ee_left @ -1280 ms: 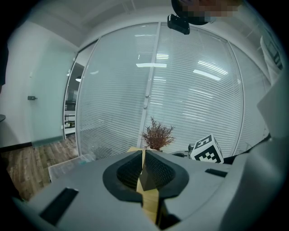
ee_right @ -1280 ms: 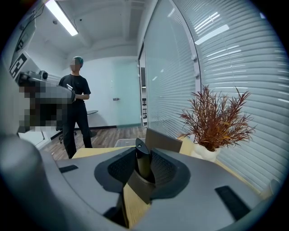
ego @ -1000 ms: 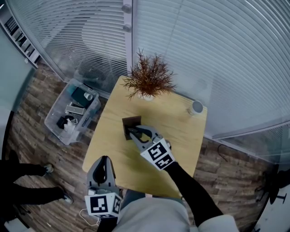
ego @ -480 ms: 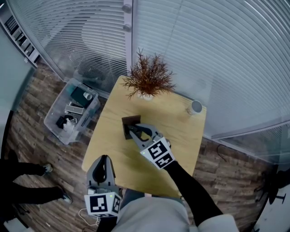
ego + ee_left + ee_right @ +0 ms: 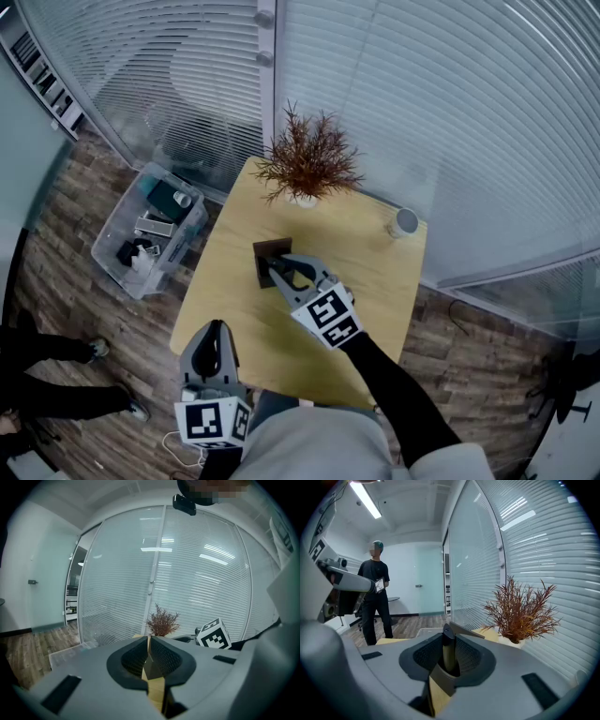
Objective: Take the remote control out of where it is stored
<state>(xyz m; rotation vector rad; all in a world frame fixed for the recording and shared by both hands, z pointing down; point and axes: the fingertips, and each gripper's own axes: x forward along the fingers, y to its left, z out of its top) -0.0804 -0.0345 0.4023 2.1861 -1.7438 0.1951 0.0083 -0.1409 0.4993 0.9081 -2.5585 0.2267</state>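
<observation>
Right gripper [image 5: 449,639]: jaws closing on the remote control [image 5: 448,651], a slim dark piece standing upright and filling the gap between the pads. The remote control still sits in a dark brown holder [image 5: 265,251], whose angled edge shows just past the jaws. Holder on a light wooden table [image 5: 375,272], inward of the left edge and on the near side of the plant. Left gripper [image 5: 148,644]: jaws pressed together, nothing between them, only a thin slit showing the table; held low off the table's near left corner. Plant [image 5: 307,159]: reddish dry twigs in a white pot, at the far edge. Cup [image 5: 405,222]: small, pale, at the far right corner. Clear plastic bin [image 5: 112,239]: on the wood floor left of the table, holding assorted items. Person [image 5: 375,597]: dark clothing, standing on the floor beyond the bin.
</observation>
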